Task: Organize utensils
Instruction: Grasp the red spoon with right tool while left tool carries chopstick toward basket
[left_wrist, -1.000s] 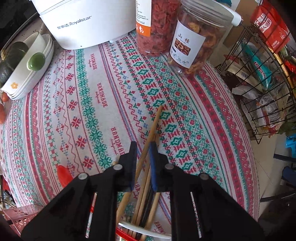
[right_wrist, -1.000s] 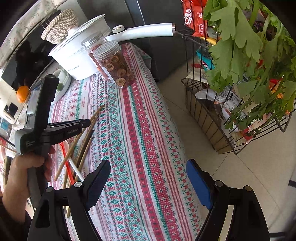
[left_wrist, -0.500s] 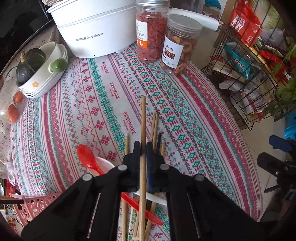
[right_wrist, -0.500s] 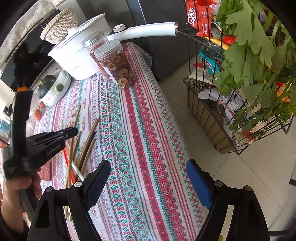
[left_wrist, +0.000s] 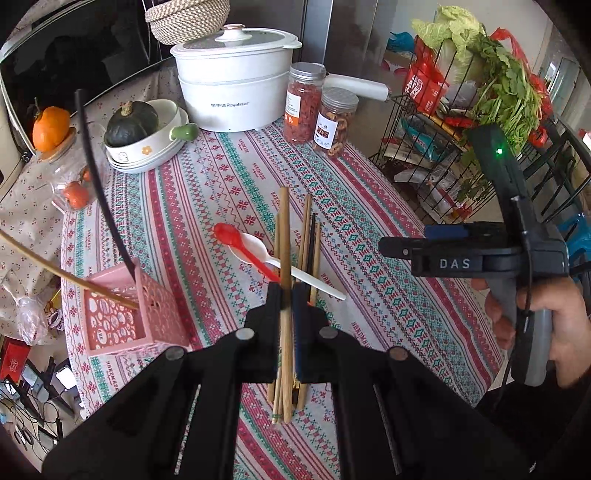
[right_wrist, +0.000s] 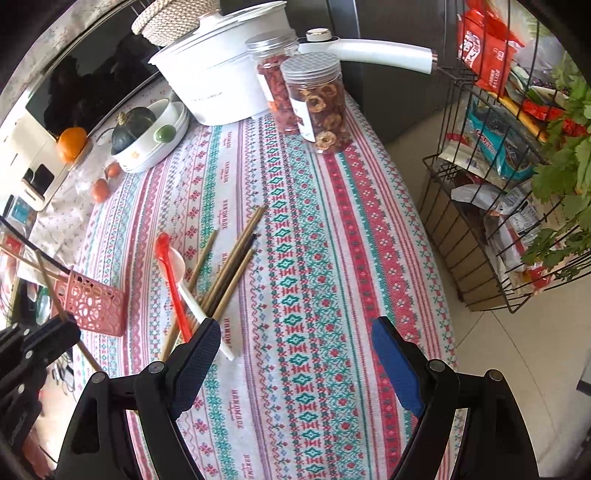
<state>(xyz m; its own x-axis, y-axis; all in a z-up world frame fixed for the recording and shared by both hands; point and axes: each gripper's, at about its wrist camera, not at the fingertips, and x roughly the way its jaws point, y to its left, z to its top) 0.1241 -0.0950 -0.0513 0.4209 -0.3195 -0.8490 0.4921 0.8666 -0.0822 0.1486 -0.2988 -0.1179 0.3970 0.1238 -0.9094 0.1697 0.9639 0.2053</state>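
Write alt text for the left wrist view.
The left gripper is shut on one wooden chopstick above a patterned tablecloth. Below lie more chopsticks, a red spoon and a pink basket.

Both fisheye views are bright and evenly lit by daylight. The light enters from the right of the left gripper (left_wrist: 287, 295), where a pale window area washes out beyond the leafy greens (left_wrist: 498, 77). Shadows on the patterned tablecloth (left_wrist: 229, 192) are soft and faint. The white electric pot (left_wrist: 232, 85) carries mild glare on its lid. Straight lines bow strongly toward the rounded black corners of each frame. The centre is sharp; the black finger bodies nearest each lens look slightly soft. Ahead and left of the right gripper (right_wrist: 295, 354), a dark glossy panel (right_wrist: 92, 88) shows dim reflections.
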